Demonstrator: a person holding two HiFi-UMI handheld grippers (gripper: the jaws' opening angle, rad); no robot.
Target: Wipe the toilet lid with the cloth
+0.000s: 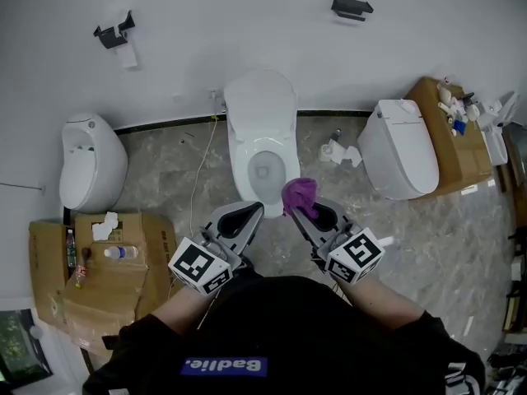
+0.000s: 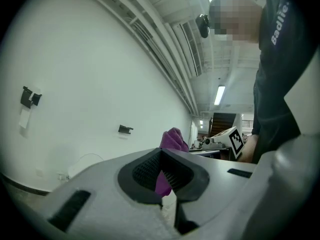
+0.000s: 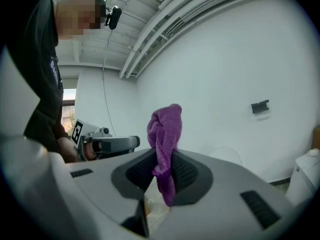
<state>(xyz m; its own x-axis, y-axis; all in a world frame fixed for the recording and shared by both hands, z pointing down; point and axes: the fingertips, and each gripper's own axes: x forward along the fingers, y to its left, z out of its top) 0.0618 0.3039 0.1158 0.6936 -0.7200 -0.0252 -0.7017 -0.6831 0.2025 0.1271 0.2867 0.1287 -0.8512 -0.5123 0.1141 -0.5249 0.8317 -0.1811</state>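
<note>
The white toilet stands against the wall with its lid [image 1: 261,105] raised and its bowl [image 1: 263,171] open. My right gripper [image 1: 318,213] is shut on a bunched purple cloth [image 1: 299,194], held just right of the bowl's front rim. In the right gripper view the cloth [image 3: 164,134] sticks up out of the right gripper [image 3: 162,180]. My left gripper [image 1: 250,211] hovers beside it at the bowl's front, shut with nothing in it. From the left gripper view, the cloth [image 2: 173,139] shows beyond the closed left gripper [image 2: 162,178].
A white urinal-like fixture [image 1: 90,163] stands at left and a second toilet [image 1: 401,146] at right. Cardboard boxes [image 1: 107,286] [image 1: 449,142] flank them, one bearing a water bottle [image 1: 122,253]. Crumpled paper [image 1: 339,152] and a cable [image 1: 202,171] lie on the marble floor.
</note>
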